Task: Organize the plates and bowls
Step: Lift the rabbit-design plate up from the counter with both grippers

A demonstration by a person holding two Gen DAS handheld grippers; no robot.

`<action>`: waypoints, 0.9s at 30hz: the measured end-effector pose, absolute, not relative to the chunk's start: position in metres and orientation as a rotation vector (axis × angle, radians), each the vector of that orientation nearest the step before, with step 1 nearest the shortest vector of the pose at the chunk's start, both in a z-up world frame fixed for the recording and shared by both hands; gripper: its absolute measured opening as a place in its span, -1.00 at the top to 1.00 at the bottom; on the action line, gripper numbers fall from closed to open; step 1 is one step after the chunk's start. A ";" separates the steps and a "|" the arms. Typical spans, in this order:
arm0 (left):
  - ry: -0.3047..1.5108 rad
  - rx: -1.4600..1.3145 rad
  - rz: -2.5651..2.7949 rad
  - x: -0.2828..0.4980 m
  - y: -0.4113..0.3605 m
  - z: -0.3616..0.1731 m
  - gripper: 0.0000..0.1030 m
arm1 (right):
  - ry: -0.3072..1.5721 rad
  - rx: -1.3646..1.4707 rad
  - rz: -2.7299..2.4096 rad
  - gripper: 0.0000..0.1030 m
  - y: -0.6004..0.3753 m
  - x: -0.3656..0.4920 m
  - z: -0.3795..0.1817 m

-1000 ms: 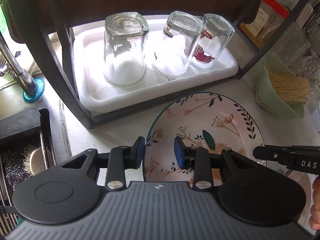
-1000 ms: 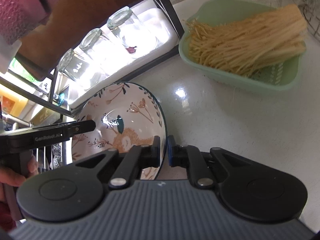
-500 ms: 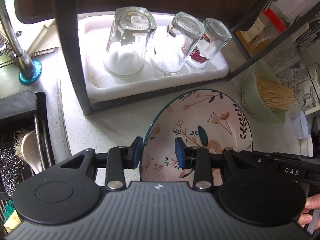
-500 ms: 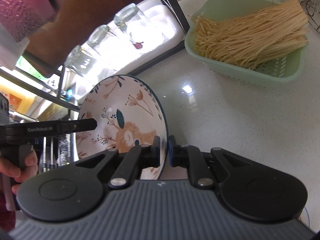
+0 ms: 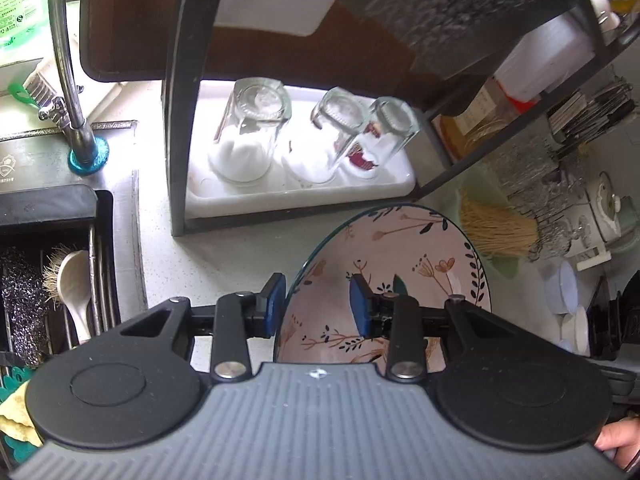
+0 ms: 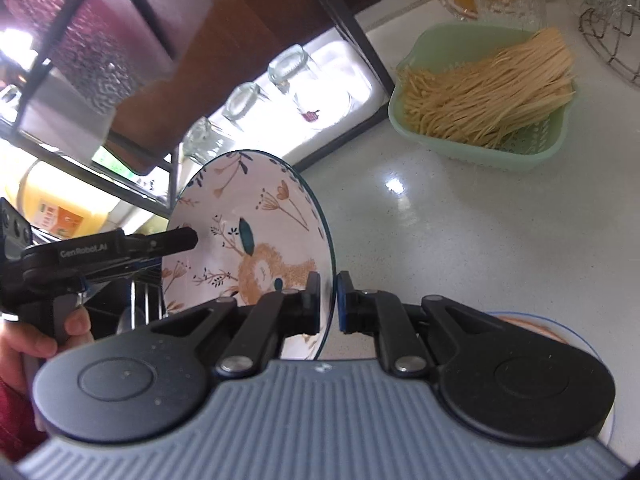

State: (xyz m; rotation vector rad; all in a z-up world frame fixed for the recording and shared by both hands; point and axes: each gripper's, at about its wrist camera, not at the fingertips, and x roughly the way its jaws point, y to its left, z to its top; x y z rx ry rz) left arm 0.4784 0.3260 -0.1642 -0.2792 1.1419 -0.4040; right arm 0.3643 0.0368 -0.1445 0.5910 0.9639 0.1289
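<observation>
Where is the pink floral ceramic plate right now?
The pink floral ceramic plate is held on edge above the counter, its rim pinched by the right gripper, in front of the white tray of upturned glasses.

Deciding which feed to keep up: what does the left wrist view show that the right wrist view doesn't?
Only the left wrist view shows the faucet, the sink caddy with its spoon, and the open left gripper straddling the plate's edge. Only the right wrist view shows the right gripper shut on the floral plate rim. Both show the plate, three upturned glasses and the green noodle basket.
</observation>
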 end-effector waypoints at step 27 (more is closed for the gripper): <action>1.146 -0.226 -0.460 0.404 0.251 -0.136 0.25 | 0.918 0.635 0.080 0.78 -0.022 0.287 -0.137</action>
